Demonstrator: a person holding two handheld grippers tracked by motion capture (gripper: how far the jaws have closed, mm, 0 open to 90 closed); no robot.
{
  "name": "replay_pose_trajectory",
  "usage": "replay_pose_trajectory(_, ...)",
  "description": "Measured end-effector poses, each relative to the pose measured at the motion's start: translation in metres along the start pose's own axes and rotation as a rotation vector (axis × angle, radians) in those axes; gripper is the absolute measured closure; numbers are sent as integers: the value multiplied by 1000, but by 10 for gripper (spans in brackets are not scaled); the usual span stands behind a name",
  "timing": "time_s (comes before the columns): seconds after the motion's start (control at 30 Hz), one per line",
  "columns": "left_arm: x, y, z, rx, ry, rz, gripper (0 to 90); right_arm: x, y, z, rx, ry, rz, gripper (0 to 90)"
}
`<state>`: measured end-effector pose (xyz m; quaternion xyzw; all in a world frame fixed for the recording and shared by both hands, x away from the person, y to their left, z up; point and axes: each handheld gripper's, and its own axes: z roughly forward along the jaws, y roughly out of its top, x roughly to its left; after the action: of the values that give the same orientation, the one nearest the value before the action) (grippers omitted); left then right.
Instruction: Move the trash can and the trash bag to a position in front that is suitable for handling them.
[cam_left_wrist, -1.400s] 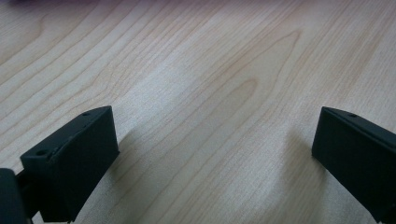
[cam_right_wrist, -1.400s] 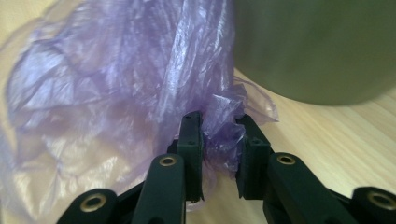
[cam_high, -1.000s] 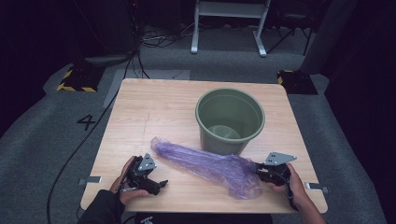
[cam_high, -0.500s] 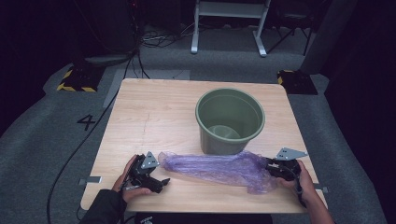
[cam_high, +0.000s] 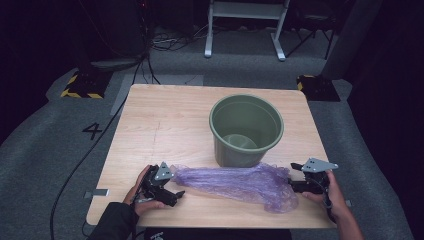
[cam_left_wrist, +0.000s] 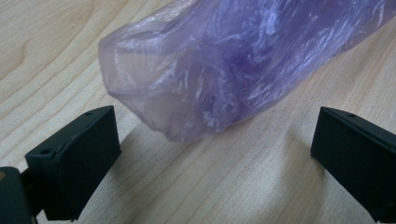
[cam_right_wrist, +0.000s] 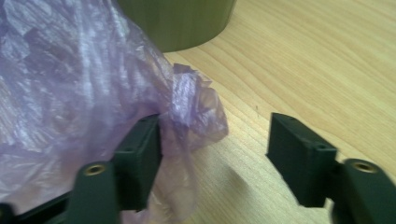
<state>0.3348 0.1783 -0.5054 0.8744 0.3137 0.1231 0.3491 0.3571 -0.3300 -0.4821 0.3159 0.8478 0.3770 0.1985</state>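
Purple bag (cam_high: 235, 182) lying flat, long axis left-right across table (cam_high: 165, 125)

Light wooden table (cam_high: 165, 125), green bucket (cam_high: 246, 131) standing, purple plastic bag (cam_high: 235, 181) lying in front

Ahead of me the green bucket (cam_high: 246, 131) stands upright mid-surface, blocking any straight reach forward from the centre. The purple plastic bag (cam_high: 235, 182) lies across my near strip, touching the bucket's base, between my 2 hands. The surface (cam_high: 165, 120) left of the bucket is bare wood, open for passing.
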Motion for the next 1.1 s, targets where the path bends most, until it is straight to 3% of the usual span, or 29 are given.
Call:
replay_pose_trajectory(0.13,0,0,0,1,0,2,9,-5,-2,-6,-5,-6,12,241)
replay_pose_trajectory(0.4,0,1,1,-1,-1,0,9,-15,-1,-35,-93,-15,55,226)
replay_pose_trajectory(0.5,0,2,2,1,1,-1,9,-14,5,-40,-109,-25,63,231)
replay_pose_trajectory(0.63,-1,3,3,-1,0,-6,9,-8,17,-43,-146,-1,61,224)
replay_pose_trajectory(0.7,-1,3,3,0,4,-5,9,6,34,-41,-161,8,23,216)
replay_pose_trajectory(0.77,-1,4,4,1,5,-6,9,11,40,-40,-165,11,17,213)
replay_pose_trajectory(0.83,-1,4,4,1,5,-5,9,27,57,-33,-181,31,20,201)
replay_pose_trajectory(0.93,-1,4,4,0,5,-6,9,39,67,-26,-190,42,49,187)
replay_pose_trajectory(0.97,-1,4,4,0,6,-7,9,50,76,-19,-189,65,52,188)
replay_pose_trajectory(1.1,-1,4,4,1,8,-8,12,67,90,-8,-208,76,26,188)
